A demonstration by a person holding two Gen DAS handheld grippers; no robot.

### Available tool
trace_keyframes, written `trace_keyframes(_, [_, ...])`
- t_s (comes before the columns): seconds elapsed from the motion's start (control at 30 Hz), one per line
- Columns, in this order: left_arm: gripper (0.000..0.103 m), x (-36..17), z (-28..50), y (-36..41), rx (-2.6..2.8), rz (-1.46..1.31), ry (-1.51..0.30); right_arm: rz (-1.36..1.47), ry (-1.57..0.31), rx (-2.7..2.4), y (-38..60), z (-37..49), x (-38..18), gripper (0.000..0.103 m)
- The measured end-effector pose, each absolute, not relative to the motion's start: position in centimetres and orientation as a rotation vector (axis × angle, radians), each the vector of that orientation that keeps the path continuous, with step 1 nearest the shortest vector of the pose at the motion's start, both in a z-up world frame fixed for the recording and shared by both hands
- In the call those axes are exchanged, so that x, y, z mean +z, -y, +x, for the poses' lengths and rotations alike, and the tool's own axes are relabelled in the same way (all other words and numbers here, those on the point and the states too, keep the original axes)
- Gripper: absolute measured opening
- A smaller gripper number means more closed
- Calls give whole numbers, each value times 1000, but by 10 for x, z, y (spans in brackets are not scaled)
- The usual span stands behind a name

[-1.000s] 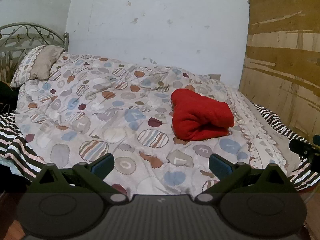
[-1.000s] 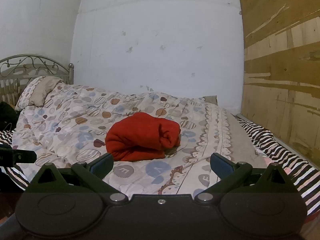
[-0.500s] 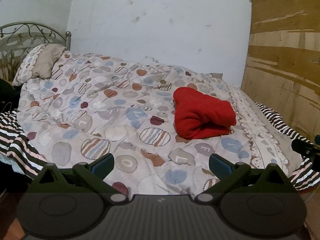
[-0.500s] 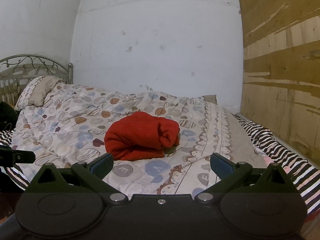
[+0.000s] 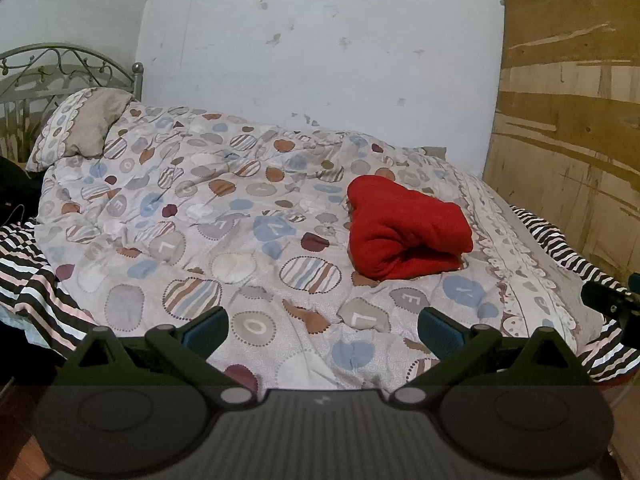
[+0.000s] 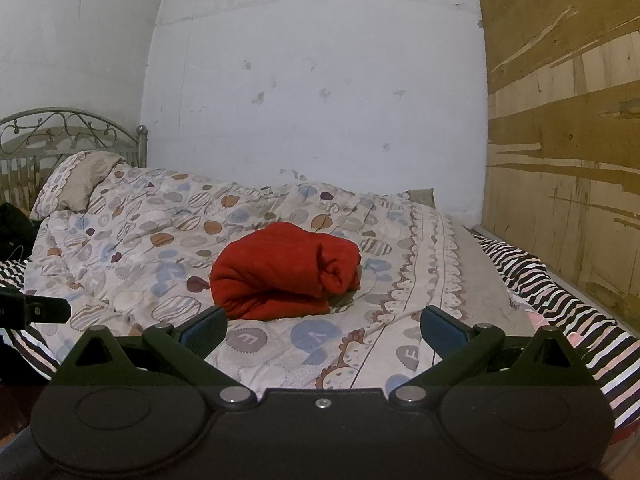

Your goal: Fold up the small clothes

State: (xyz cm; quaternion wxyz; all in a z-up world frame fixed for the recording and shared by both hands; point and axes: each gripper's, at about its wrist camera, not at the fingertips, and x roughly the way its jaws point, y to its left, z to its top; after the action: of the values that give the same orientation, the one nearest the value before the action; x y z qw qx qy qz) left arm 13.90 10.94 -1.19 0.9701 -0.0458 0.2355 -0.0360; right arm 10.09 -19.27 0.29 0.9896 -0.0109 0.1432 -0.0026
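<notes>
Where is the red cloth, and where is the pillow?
red cloth point(image 6: 280, 272), right wrist view, middle of its folded top.
pillow point(image 5: 94, 122), left wrist view, plain grey centre panel.

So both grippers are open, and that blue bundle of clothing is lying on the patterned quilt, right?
Not quite: the bundle is red, not blue, as the right wrist view shows plainly. The rest holds: the left gripper and right gripper are both open, and the bundle lies on the patterned quilt.

Dim, flat light; sharp, fisheye-bowed edges.
</notes>
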Motion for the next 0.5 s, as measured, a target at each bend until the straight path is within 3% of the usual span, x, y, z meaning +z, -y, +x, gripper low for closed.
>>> trace_keyframes(0.5, [103, -12, 138, -109, -71, -94, -477, -22, -301, 2, 191, 100, -2, 103])
